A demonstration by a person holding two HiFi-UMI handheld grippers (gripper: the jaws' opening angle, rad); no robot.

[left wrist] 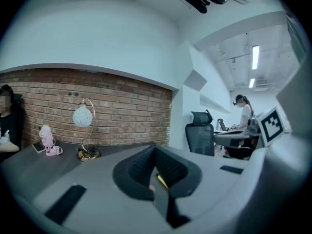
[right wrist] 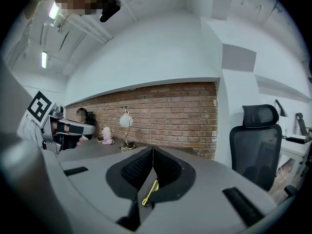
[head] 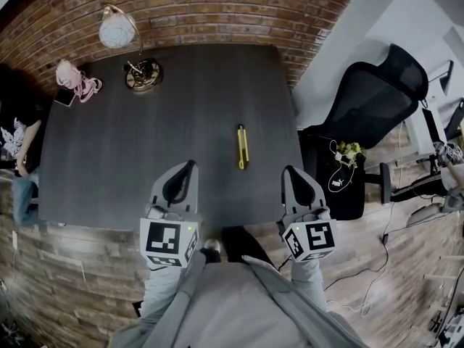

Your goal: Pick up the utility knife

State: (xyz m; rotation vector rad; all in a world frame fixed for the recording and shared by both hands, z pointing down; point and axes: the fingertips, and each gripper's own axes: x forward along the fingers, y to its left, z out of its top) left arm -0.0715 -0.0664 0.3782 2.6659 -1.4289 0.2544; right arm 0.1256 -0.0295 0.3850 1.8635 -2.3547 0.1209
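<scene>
Knife [head: 242,147]: lies flat on the table [head: 109,158], ahead of both claws and between them, nearer the right claw [head: 288,170] than the left claw [head: 190,165], touching neither. Runs lengthwise away from the claws, yellow along the body, darker at the ends. Looks slim, stiff and light, with a hard smooth shell, so likely to skid or spin on the dark top if nudged at one end. Best taken across the narrow width near the middle of the body, well clear of the blade end; cannot tell the blade end from the other here, nor see any blade out. Sits low, so calls for jaws brought right down to the tabletop, one on each side. Both claws closed, pads tip to tip, nothing held, with only a sliver of yellow showing past them in each gripper view. Would need opening before any grasp. Farther ahead, on the left claw's side: lamp [head: 141,73] by the brick wall, pink item [head: 76,80] beside it. Off the right claw's side, past the table edge: black chair [head: 377,93].
</scene>
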